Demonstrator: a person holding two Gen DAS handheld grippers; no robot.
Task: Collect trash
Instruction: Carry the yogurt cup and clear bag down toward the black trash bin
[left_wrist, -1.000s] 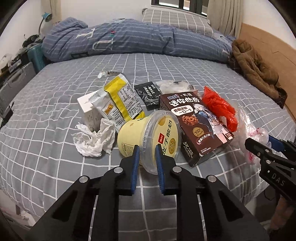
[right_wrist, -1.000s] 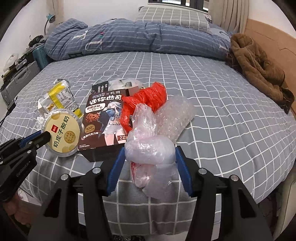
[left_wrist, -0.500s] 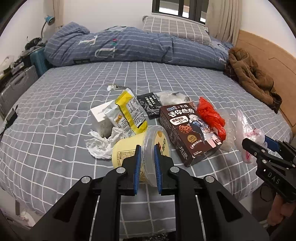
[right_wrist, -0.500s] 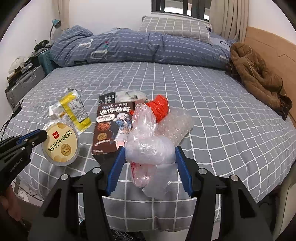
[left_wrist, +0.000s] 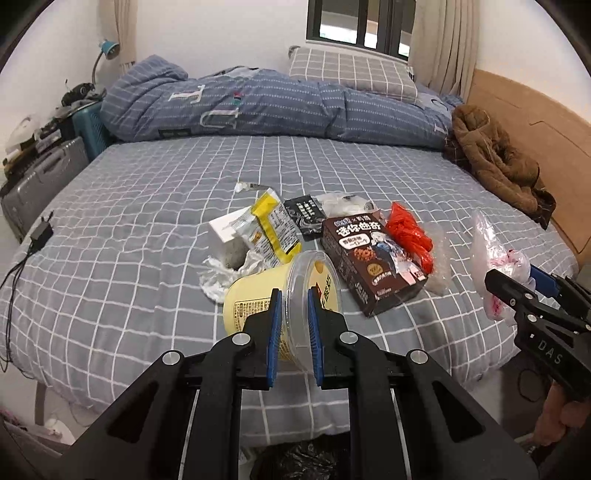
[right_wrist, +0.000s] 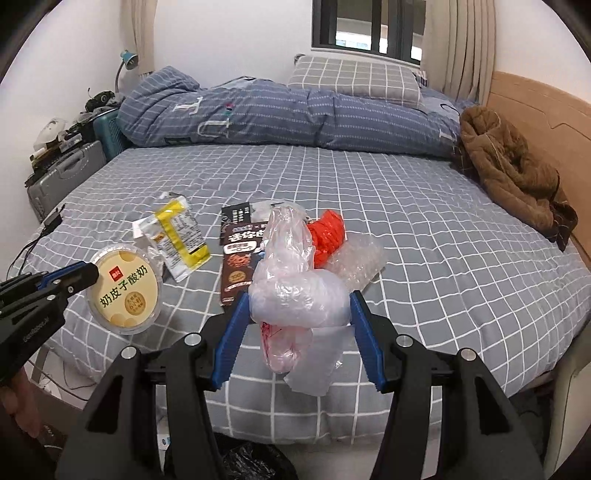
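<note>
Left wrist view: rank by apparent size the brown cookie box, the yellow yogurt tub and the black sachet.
1. Yellow yogurt tub, inflated by nearness, about level with
2. brown cookie box; order unsure.
3. Black sachet, clearly smallest.

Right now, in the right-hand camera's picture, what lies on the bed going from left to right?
Yellow yogurt cup held in the left tongs → yellow snack wrapper → brown cookie box → red plastic bag → brown jacket.

Left hand-held gripper (left_wrist: 294, 325) clamps the yellow yogurt tub (left_wrist: 258, 306) by its rim
</note>
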